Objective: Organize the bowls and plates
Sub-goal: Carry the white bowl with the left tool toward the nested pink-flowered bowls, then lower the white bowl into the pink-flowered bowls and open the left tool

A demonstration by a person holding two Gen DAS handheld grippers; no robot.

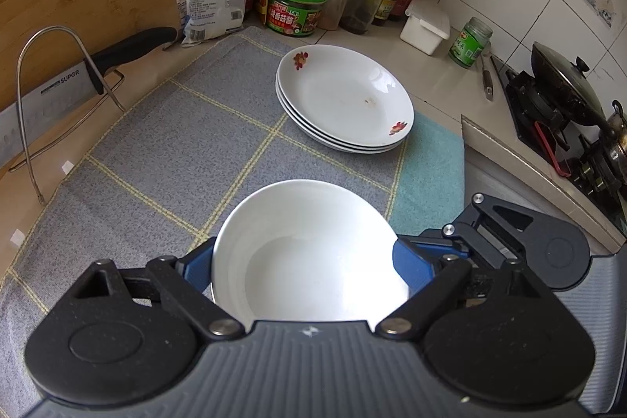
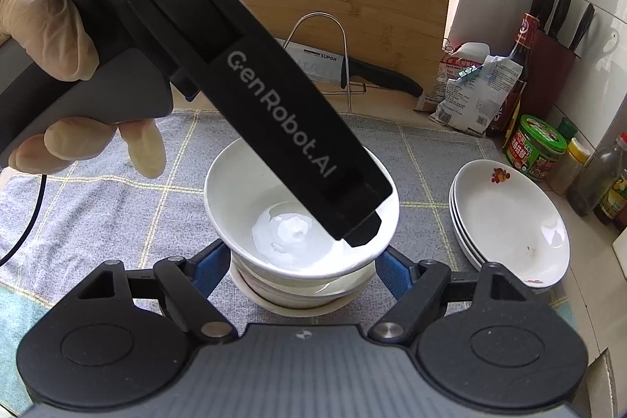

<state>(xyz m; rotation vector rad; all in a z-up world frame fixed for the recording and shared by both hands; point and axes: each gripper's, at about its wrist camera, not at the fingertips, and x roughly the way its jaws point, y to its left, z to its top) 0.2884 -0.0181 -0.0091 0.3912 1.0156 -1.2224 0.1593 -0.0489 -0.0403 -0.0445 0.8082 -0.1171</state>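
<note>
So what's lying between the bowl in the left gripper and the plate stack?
Nothing: only bare checked mat lies between the bowl and the plate stack, clearest in the left wrist view.

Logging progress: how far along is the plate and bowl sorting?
Done: three white floral plates stacked on the grey checked cloth. In hand: left gripper holds a white ceramic bowl over the lower bowl stack, which the right gripper brackets. Left: seat it.
</note>
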